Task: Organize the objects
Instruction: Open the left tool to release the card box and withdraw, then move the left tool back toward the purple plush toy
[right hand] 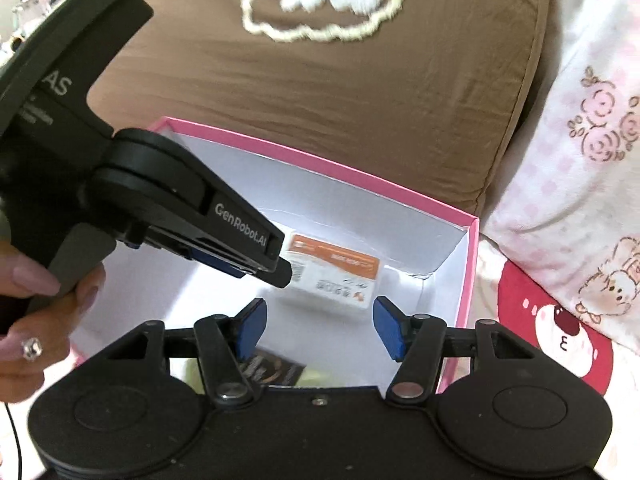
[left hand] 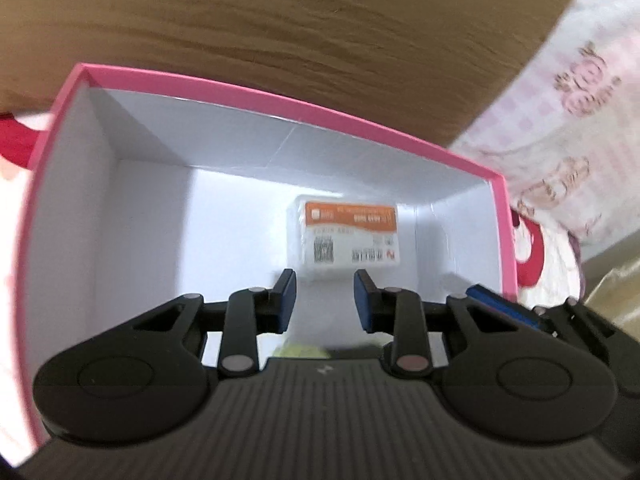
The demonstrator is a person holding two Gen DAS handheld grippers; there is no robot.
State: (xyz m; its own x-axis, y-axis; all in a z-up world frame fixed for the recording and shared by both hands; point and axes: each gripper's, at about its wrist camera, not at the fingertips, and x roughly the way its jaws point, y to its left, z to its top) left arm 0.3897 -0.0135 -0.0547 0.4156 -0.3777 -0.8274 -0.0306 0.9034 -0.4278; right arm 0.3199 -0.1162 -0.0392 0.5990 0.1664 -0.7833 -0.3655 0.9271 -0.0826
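Observation:
A pink box (left hand: pixel 280 98) with a white inside lies open below both grippers. On its floor, toward the far right corner, lies a white packet (left hand: pixel 344 240) with an orange label, also seen in the right wrist view as the same packet (right hand: pixel 340 276). My left gripper (left hand: pixel 326 300) hangs over the box just short of the packet, its blue pads a narrow gap apart with nothing between them. From the side, the left gripper (right hand: pixel 282 272) reaches into the box. My right gripper (right hand: pixel 320 332) is open and empty above the box's near edge.
A dark packet (right hand: pixel 276 372) and something pale yellow (right hand: pixel 320 376) lie at the box's near end. A brown cushion (right hand: pixel 360 100) with a white stitched cloud (right hand: pixel 324 4) sits behind the box. Pink flowered bedding (right hand: pixel 580 160) lies to the right. A hand (right hand: pixel 32 344) wearing a ring holds the left gripper.

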